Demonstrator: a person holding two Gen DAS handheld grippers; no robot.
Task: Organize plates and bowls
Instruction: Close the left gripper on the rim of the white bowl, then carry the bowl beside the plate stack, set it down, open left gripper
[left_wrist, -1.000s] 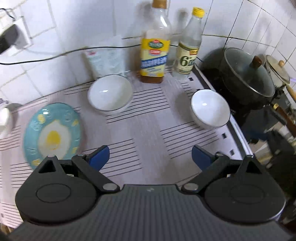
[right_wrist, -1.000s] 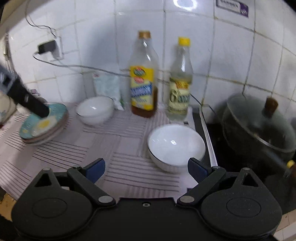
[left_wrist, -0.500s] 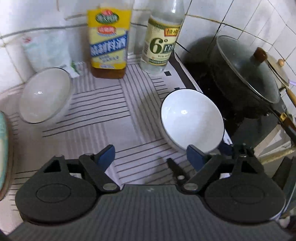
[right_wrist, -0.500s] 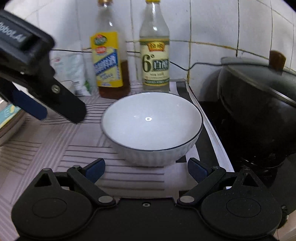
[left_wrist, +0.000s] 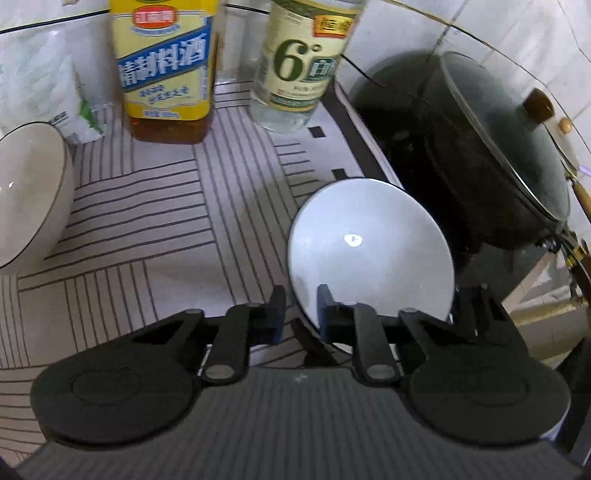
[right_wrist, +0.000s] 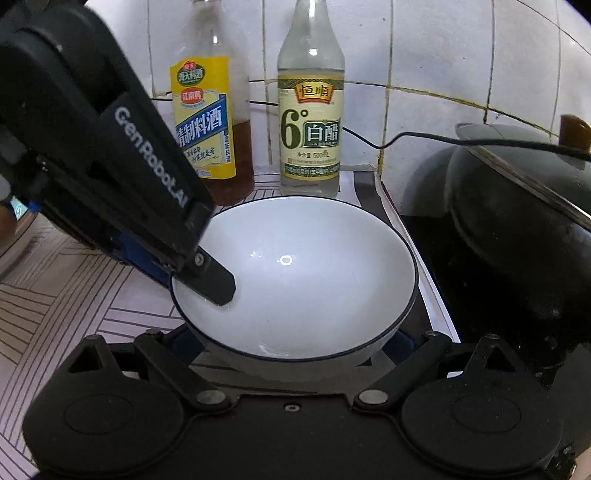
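A white bowl (left_wrist: 369, 251) with a thin dark rim stands on the striped mat beside the stove. My left gripper (left_wrist: 300, 314) is closing tight on its near-left rim, one finger outside and one inside. The right wrist view shows that gripper (right_wrist: 207, 273) reaching down from the upper left, with its inner finger (right_wrist: 218, 284) lying against the bowl's (right_wrist: 295, 273) inside wall. My right gripper (right_wrist: 291, 343) stands wide open at the near side of the same bowl, with its blue pads half hidden under the rim. A second white bowl (left_wrist: 29, 192) sits at the far left.
A yellow-labelled cooking wine bottle (left_wrist: 166, 70) and a vinegar bottle (left_wrist: 303, 62) stand against the tiled wall. A black pot with a glass lid (left_wrist: 480, 155) sits on the stove to the right. A plastic bag (left_wrist: 37, 85) leans at the back left. A black cable runs along the wall.
My left gripper swung right and down, away from the egg-pattern plate, and shut on the right-hand bowl's rim. My right gripper came down close to that bowl, which now fills its view.
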